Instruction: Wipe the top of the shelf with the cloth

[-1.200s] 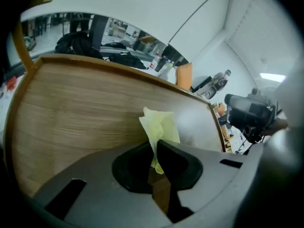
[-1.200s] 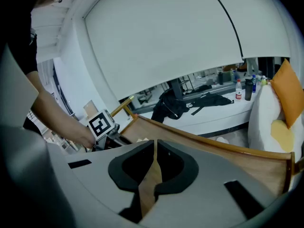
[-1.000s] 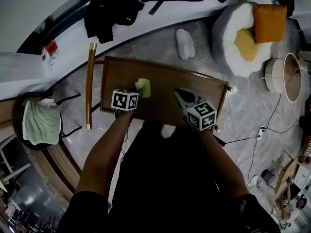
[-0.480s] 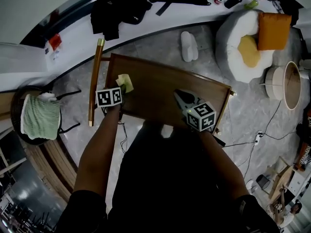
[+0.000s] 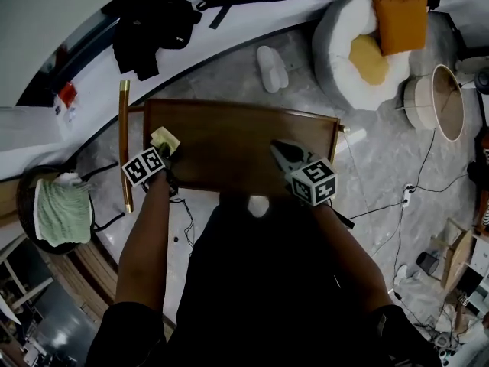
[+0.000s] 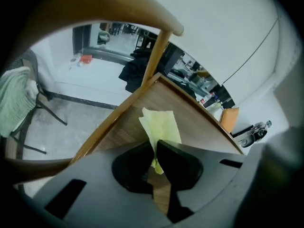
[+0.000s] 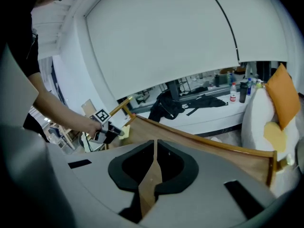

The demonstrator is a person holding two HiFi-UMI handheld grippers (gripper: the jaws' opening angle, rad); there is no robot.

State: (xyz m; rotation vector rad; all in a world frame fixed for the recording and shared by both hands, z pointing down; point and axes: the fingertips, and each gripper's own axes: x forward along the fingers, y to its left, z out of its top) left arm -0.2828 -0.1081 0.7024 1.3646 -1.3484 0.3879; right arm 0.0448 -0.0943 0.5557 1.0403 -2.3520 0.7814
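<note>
Person: two forearms reached forward from the bottom of the head view, each holding one hand-held gripper over the shelf.
Right hand-held gripper (image 5: 280,151): its jaws were closed tip to tip with nothing between them, as the right gripper view (image 7: 155,146) showed. It was held above the near right part of the shelf top, well apart from the cloth.
Left hand-held gripper (image 5: 166,152): its jaws were pinched together on the near edge of the cloth, seen plainly in the left gripper view (image 6: 154,148). It sat at the left end of the shelf.
Cloth (image 5: 165,138): small, pale yellow-green and folded. It was clamped in the left jaws, with its free part (image 6: 161,123) spread ahead of them and seeming to lie on the wood, near the left edge of the shelf top.
Shelf (image 5: 229,132): a brown wooden top with a slightly raised rim, running left to right in front of the person.
Wooden rail (image 5: 122,147): a light-coloured bar just beside the shelf's left end, running along that end.
Floor (image 5: 382,174): grey and stone-patterned.
Green towel (image 5: 57,212): draped over a dark chair (image 5: 29,176) to the left.
White slippers (image 5: 271,67): on the floor beyond the shelf.
Orange pillow (image 5: 399,17): on a big white cushion (image 5: 336,52) at the far right.
Table (image 5: 92,90): white and curved, along the far wall, with black clothing (image 5: 145,25) heaped on it.
</note>
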